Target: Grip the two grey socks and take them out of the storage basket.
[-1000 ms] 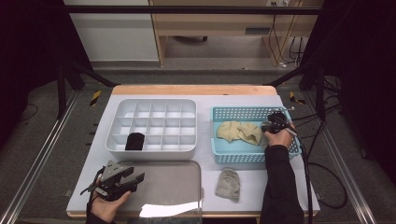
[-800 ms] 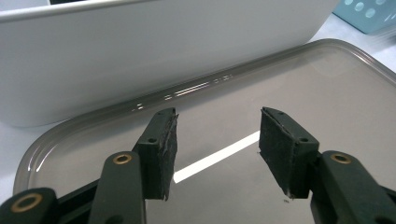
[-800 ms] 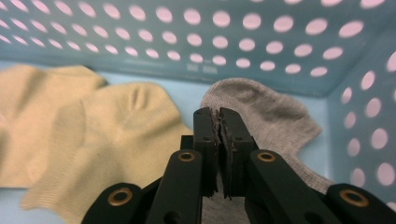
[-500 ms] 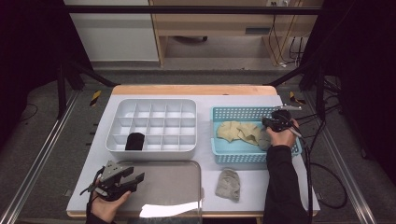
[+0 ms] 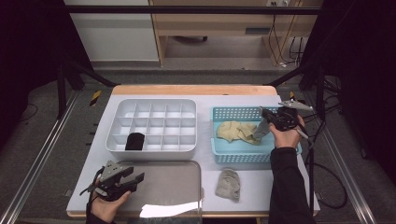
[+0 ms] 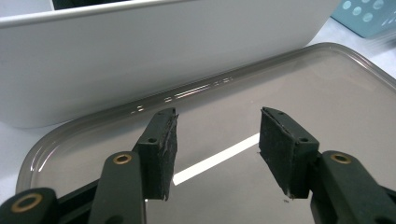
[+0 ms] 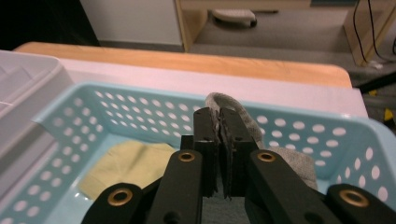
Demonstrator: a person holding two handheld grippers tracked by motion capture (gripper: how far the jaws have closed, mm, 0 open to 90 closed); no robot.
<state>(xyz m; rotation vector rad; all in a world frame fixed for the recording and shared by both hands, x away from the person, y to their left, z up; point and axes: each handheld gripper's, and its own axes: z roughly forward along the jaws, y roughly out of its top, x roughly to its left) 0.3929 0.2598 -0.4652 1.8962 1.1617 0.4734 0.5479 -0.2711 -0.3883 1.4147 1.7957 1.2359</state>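
Over the blue basket [image 5: 243, 151] at the right side of the desk [image 5: 252, 182], the right gripper [image 5: 267, 122] holds a grey sock [image 7: 243, 116]. Its fingers [image 7: 206, 135] are pressed together on the cloth, and in the right gripper view a fold of the sock stands out above the tips while the rest hangs down behind them, inside the basket. From the high view the grey sock [image 5: 260, 130] hangs from the gripper above the basket floor, just beside a yellow sock [image 5: 236, 130] that lies flat in the basket.

Another grey sock [image 5: 229, 183] lies on the desk in front of the basket, near the right edge of a grey tray [image 5: 173, 182]. The left gripper [image 5: 125, 179] is at the near left corner of the desk, over the left part of this tray. Its fingers [image 6: 161, 149] are spread wide and nothing is between them; in the left gripper view the bare tray [image 6: 327, 93] shows under them with a white reflection line.

Behind the tray stands a white organizer box [image 5: 154, 125] with many small compartments. A dark rolled thing [image 5: 135, 141] sits in a compartment of the near row, second from the left. I cannot tell what it is made of.
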